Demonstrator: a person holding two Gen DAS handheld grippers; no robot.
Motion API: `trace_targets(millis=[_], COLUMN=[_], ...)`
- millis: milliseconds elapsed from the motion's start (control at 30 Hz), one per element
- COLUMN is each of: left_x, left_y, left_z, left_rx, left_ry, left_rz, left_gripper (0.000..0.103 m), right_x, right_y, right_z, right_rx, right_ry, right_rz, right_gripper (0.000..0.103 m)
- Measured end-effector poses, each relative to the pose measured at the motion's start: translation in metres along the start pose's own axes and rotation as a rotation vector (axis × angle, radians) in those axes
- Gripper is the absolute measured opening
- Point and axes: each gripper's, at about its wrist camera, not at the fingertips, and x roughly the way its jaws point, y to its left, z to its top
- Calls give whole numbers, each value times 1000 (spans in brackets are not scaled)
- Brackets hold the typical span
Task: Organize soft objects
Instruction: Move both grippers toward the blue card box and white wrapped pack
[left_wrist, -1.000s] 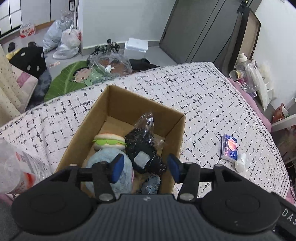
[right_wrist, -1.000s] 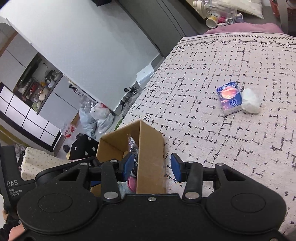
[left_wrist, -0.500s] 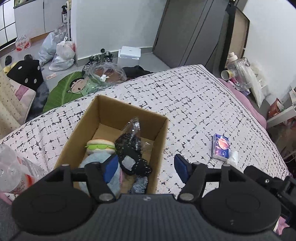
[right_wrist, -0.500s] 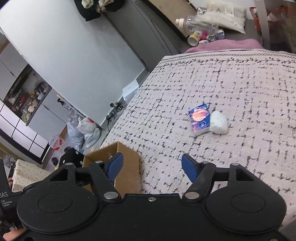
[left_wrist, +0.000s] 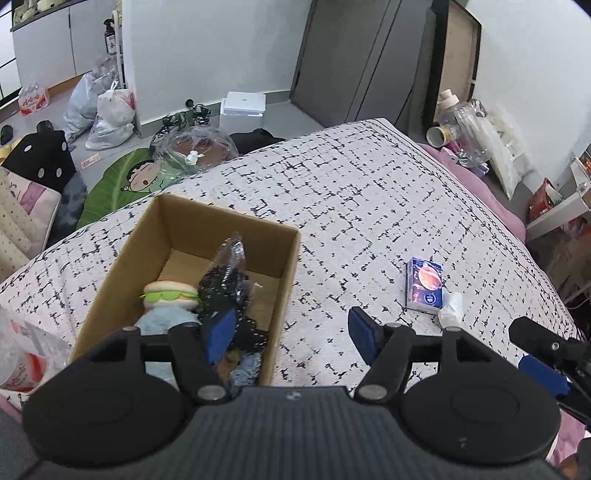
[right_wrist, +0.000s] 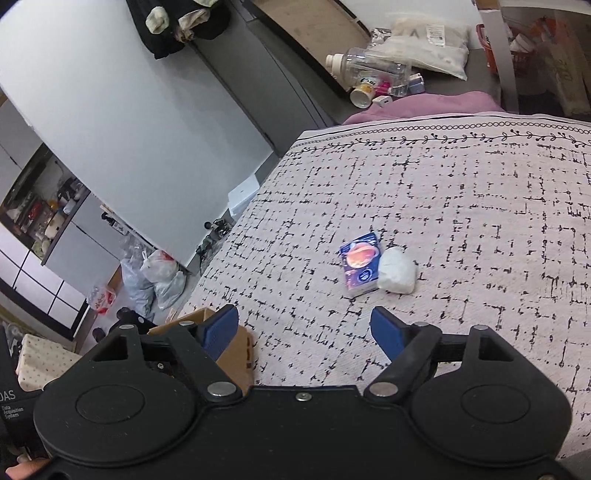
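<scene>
Tissue pack (right_wrist: 360, 266) and white wad (right_wrist: 397, 275) lie touching at frame centre on the bed (right_wrist: 480, 206); right tongs (right_wrist: 304, 326) gape wide, empty, below them. Left tongs (left_wrist: 291, 330) wide too. Clamping both may spill one.

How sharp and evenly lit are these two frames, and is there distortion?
Left wrist: sharp, soft even light; fisheye bows the cardboard box and bedspread. Right wrist: equally sharp; tissue pack crisp, wall edges curve strongly, no glare.
</scene>
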Motion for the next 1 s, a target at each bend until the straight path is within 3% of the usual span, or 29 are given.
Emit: trace_targets(millis=[500,1000], left_x=[29,80], left_y=[-38,-81], left_z=[7,19], left_rx=[38,49], left_ry=[25,78], left_rz=[-22,-99], left_gripper=[66,66], right_x=[19,56], right_y=[-41,-84], right_z=[22,38], right_rx=[106,266], right_ry=[19,26], right_rz=[-23,-46], right_gripper=[78,76])
